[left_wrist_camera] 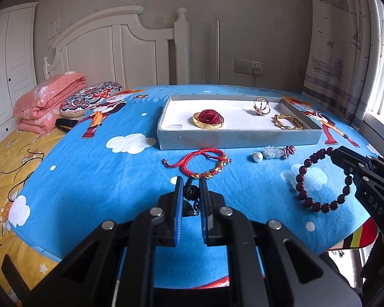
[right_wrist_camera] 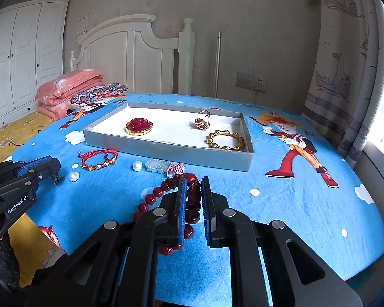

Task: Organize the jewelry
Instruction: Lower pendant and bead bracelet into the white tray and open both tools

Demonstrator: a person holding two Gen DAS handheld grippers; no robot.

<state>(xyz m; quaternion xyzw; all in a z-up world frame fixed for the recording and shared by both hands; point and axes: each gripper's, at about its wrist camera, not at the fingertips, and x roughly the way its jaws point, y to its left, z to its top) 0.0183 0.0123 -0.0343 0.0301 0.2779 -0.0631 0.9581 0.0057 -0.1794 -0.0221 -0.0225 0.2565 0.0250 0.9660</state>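
Note:
A grey tray (left_wrist_camera: 238, 136) (right_wrist_camera: 166, 148) with a white liner holds a red rose brooch (left_wrist_camera: 209, 119) (right_wrist_camera: 139, 125), a gold ring (left_wrist_camera: 261, 105) (right_wrist_camera: 203, 120) and a gold bangle (left_wrist_camera: 287, 121) (right_wrist_camera: 225, 139). On the blue cloth lie a red cord bracelet (left_wrist_camera: 204, 164) (right_wrist_camera: 98, 159), a pearl (left_wrist_camera: 257, 156) (right_wrist_camera: 137, 165), a pale jade pendant (left_wrist_camera: 271, 152) (right_wrist_camera: 156, 166). My left gripper (left_wrist_camera: 190, 183) (right_wrist_camera: 52, 170) is shut on a dark beaded pendant (left_wrist_camera: 191, 192). My right gripper (right_wrist_camera: 194, 183) (left_wrist_camera: 338, 154) is shut on a dark red bead bracelet (left_wrist_camera: 320, 179) (right_wrist_camera: 166, 197).
A second pearl (right_wrist_camera: 73, 176) lies near the left gripper. Folded pink quilt (left_wrist_camera: 48, 99) and patterned pillow (left_wrist_camera: 92, 98) sit at the left, with a yellow bedsheet (left_wrist_camera: 10, 174) below the cloth's edge. A curtain (left_wrist_camera: 350, 51) hangs at the right.

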